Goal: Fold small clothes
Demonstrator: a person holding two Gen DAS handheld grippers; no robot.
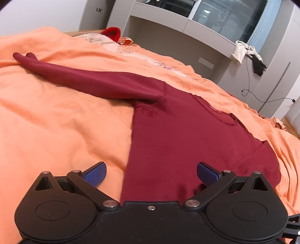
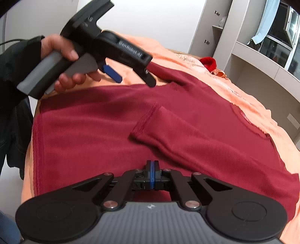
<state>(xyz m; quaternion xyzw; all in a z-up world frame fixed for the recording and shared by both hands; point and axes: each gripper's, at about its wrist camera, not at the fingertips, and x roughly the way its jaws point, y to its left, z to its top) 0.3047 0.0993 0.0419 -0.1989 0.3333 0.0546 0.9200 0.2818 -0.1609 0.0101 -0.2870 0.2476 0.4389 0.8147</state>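
**Bring the outstretched sleeve in across the body**

The orange bedspread (image 1: 46, 122) carries the dark red long-sleeved knit top (image 2: 112, 122), flat just ahead of both grippers. To fold well, pinch the far sleeve (image 1: 84, 78) near its cuff and lay it over smoothly. The other sleeve (image 2: 168, 135) lies folded across. The left gripper (image 1: 151, 173) gapes wide, empty; the right gripper (image 2: 152, 175) is pressed closed, apparently empty.

Orange bedspread (image 1: 56, 122) fronts grey built-in shelving (image 1: 168, 24) (dark window (image 1: 225, 13) above) and white wall (image 2: 150, 16).
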